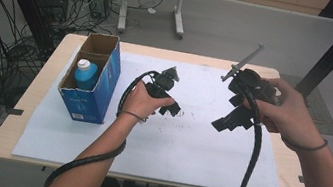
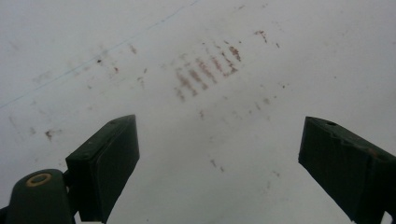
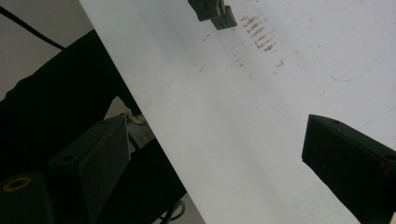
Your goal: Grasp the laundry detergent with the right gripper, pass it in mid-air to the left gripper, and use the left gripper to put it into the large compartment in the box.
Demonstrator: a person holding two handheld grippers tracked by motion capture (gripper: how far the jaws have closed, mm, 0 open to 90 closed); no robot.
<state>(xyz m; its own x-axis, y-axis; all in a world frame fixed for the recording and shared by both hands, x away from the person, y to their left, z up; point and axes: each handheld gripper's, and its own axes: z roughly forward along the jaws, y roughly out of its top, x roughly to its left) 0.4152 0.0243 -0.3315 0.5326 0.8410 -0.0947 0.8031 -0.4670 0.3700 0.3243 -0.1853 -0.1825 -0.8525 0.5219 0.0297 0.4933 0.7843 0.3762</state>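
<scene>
Left gripper (image 1: 172, 108) over the middle of the white sheet (image 1: 195, 154), jaws apart, nothing between them. Same in the left gripper view (image 2: 217, 158): both black jaws spread wide over bare sheet.

Right gripper (image 1: 223, 123) right of centre, held above the sheet, jaws spread and empty; confirmed in the right gripper view (image 3: 215, 154).

Nearest thing: blue bottle (image 1: 86, 75) with white cap, upright inside the open blue cardboard box (image 1: 105, 84) at the left edge of the sheet, near the table's (image 1: 292, 182) far-left corner. Well apart from both grippers, left gripper the closer one.

Writing: white print on the box front, too small to read. No legible label on the bottle.

View differences:
- High view: both hands, cables, box, bottle, floor clutter beyond the far edge.
- Left gripper view: reddish-brown smear marks (image 2: 205, 70) in rows on the sheet, plus a faint blue pen line.
- Right gripper view: near edge of the sheet running diagonally, dark clothing below it, left gripper's jaw tips (image 3: 213, 13) at top, same smear marks (image 3: 259, 35) beside them.
</scene>
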